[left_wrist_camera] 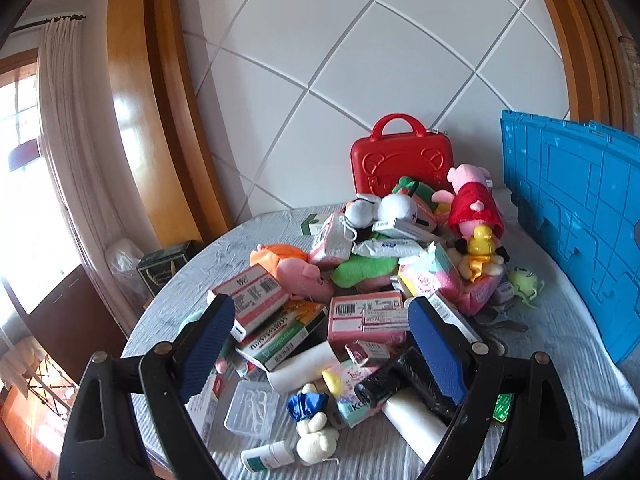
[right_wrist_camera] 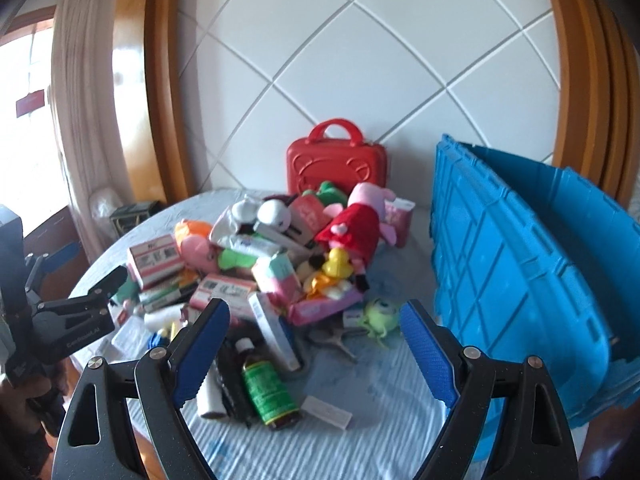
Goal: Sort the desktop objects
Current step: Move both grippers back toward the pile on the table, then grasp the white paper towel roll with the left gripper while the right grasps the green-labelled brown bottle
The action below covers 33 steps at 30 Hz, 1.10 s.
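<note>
A heap of plush toys, medicine boxes and tissue packs covers the round table (left_wrist_camera: pixel 560 360). On top lies a pink pig plush in a red dress (left_wrist_camera: pixel 472 200) (right_wrist_camera: pixel 360 224), with a yellow duck (left_wrist_camera: pixel 480 240) (right_wrist_camera: pixel 338 262) below it. My left gripper (left_wrist_camera: pixel 320 316) hangs open above the near boxes, a pink box (left_wrist_camera: pixel 366 314) showing between its blue pads. My right gripper (right_wrist_camera: pixel 316 320) is open too, over a brown bottle with a green label (right_wrist_camera: pixel 266 390). The left gripper (right_wrist_camera: pixel 100 292) also shows at the left edge of the right wrist view.
A blue plastic crate (left_wrist_camera: pixel 572 216) (right_wrist_camera: pixel 520 272) stands at the table's right side. A red carry case (left_wrist_camera: pixel 402 160) (right_wrist_camera: pixel 336 160) stands upright against the white panelled wall. A curtain and window are to the left, beyond the table's edge.
</note>
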Each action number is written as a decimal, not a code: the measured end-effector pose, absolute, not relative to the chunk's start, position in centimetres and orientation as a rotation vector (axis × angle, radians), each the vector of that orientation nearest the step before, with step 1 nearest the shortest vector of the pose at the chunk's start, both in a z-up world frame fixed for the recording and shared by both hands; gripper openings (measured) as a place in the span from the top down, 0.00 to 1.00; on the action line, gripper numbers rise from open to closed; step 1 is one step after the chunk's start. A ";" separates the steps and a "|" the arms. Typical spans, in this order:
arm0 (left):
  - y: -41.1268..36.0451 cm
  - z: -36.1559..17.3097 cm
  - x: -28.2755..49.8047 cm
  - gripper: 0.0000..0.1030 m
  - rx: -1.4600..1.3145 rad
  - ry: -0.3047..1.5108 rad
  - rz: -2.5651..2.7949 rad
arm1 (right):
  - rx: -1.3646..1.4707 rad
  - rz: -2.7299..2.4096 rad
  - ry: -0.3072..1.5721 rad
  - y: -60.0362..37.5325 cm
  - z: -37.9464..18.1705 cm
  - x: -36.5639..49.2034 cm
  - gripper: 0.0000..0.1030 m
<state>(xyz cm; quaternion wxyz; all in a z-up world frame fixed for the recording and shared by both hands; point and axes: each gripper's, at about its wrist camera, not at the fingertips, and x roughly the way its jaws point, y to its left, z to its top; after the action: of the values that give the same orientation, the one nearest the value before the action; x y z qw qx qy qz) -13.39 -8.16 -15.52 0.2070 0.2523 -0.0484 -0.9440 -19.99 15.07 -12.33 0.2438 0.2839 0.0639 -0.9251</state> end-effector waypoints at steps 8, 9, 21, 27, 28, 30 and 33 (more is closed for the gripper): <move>-7.6 -22.2 -12.6 0.13 0.880 -0.081 -2.559 | 0.861 -2.416 0.253 13.5 -17.1 -20.0 0.15; -7.7 -22.9 -12.6 0.13 0.905 -0.058 -2.563 | 0.869 -2.405 0.263 13.2 -17.7 -20.0 0.15; -6.8 -29.0 -15.2 0.13 1.135 0.041 -2.602 | 1.021 -2.299 0.353 10.7 -24.2 -21.5 0.16; -6.2 -31.3 -16.8 0.13 1.194 0.071 -2.580 | 1.046 -2.200 0.368 10.4 -27.2 -22.6 0.21; -6.0 -31.7 -16.9 0.13 1.196 0.075 -2.572 | 1.046 -2.174 0.381 10.2 -27.7 -22.8 0.21; -5.8 -32.0 -17.0 0.13 1.181 0.128 -2.570 | 1.059 -2.124 0.408 9.7 -28.8 -23.6 0.22; -5.2 -32.6 -17.5 0.13 1.184 0.133 -2.542 | 1.057 -2.050 0.454 9.0 -29.9 -24.8 0.24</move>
<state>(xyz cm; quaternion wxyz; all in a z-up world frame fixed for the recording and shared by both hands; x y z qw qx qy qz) -17.55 -5.22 -32.55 0.1664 0.4160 0.0466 -0.8928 -24.77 9.01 -29.94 0.3854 0.4148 0.1782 -0.8048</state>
